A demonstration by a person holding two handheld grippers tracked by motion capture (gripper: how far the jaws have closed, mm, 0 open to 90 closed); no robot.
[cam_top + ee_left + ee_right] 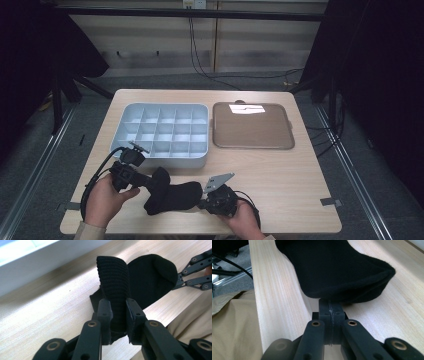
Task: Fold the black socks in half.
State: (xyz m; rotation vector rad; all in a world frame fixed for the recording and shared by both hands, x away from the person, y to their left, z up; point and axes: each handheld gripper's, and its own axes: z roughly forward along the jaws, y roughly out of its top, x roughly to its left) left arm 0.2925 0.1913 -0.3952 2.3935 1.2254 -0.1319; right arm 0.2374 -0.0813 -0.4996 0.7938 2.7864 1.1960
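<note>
A black sock (176, 197) lies on the wooden table (280, 175) near its front edge. My left gripper (153, 181) is shut on the ribbed cuff, which stands up between the jaws in the left gripper view (118, 315). The sock's foot (150, 275) stretches away to the toe, where the right gripper's linkage (197, 272) meets it. My right gripper (203, 199) is shut at the toe end. In the right gripper view its jaws (329, 303) are pressed together, their tips tucked under the toe's edge (352, 292), which hangs slightly off the wood.
A pale blue divided organizer box (160, 106) sits behind the sock at centre-left. A flat brown lid (252, 125) lies to its right. The table's front edge is close to both hands. A beige sleeve (232, 327) hangs below the edge.
</note>
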